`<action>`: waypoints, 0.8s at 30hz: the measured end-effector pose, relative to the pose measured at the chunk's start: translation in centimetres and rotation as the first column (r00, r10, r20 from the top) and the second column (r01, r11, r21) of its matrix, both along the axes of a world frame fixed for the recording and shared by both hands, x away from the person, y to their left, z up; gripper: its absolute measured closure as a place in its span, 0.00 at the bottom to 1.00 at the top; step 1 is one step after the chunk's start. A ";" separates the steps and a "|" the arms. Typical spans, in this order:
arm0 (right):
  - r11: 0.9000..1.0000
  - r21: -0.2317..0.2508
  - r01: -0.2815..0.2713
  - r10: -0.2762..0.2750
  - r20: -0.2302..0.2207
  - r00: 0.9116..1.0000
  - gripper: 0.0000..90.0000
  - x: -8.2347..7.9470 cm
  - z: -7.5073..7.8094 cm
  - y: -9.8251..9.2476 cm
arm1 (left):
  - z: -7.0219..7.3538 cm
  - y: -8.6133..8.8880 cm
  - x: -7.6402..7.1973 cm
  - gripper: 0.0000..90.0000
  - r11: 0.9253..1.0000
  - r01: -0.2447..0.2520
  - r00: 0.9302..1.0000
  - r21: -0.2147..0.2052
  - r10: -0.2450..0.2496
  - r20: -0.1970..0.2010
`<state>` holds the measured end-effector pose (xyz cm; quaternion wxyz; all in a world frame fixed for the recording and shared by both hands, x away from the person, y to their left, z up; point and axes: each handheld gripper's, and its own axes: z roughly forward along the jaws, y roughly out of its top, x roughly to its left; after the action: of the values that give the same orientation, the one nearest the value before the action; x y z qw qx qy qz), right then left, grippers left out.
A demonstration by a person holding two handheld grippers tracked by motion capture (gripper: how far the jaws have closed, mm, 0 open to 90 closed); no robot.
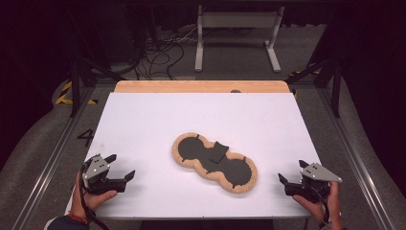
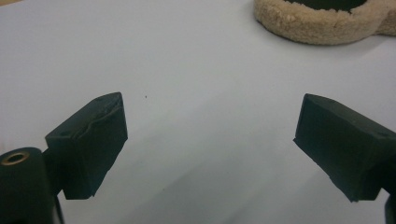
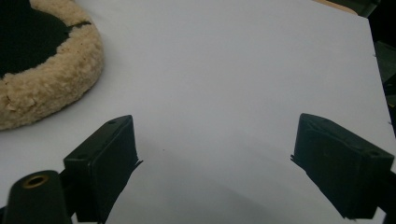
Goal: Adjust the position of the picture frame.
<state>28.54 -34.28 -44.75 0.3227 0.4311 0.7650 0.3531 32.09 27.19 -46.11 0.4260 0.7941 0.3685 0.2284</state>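
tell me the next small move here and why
Probably bring the left gripper in toward the near end of the fleece-edged black pad. Both grippers sit at the near corners of the white table with jaws open and nothing between them, the right gripper likewise apart from the pad, which lies untouched in the middle.

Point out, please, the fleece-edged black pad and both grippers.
fleece-edged black pad (image 1: 214, 162): high view, black centre flap.
left gripper (image 1: 122, 168): high view, gap between its open jaws.
right gripper (image 1: 292, 172): high view, gap between its open jaws.
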 end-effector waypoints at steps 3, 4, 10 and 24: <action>1.000 0.003 -0.005 0.005 -0.011 1.000 0.16 0.3 -0.1 0.2 | 0.0 0.0 0.0 0.14 1.000 0.011 1.000 0.008 -0.011 -0.003; 1.000 0.003 -0.005 0.005 -0.011 1.000 0.16 0.3 -0.1 0.2 | 0.0 -0.1 0.0 0.14 1.000 0.017 1.000 0.007 -0.017 -0.004; 1.000 0.010 -0.017 0.017 -0.010 1.000 0.22 0.2 0.1 0.6 | -0.1 -0.6 0.2 0.23 0.999 0.028 0.999 0.032 -0.028 -0.017; 0.992 0.055 -0.115 0.121 -0.120 0.985 0.50 -0.1 -0.3 3.0 | 1.6 -3.0 2.9 0.59 0.994 0.077 0.997 0.076 -0.077 -0.012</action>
<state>28.47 -31.27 -45.10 0.2432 0.4137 0.7989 0.3627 34.96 24.18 -44.48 0.4023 0.8244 0.3307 0.2219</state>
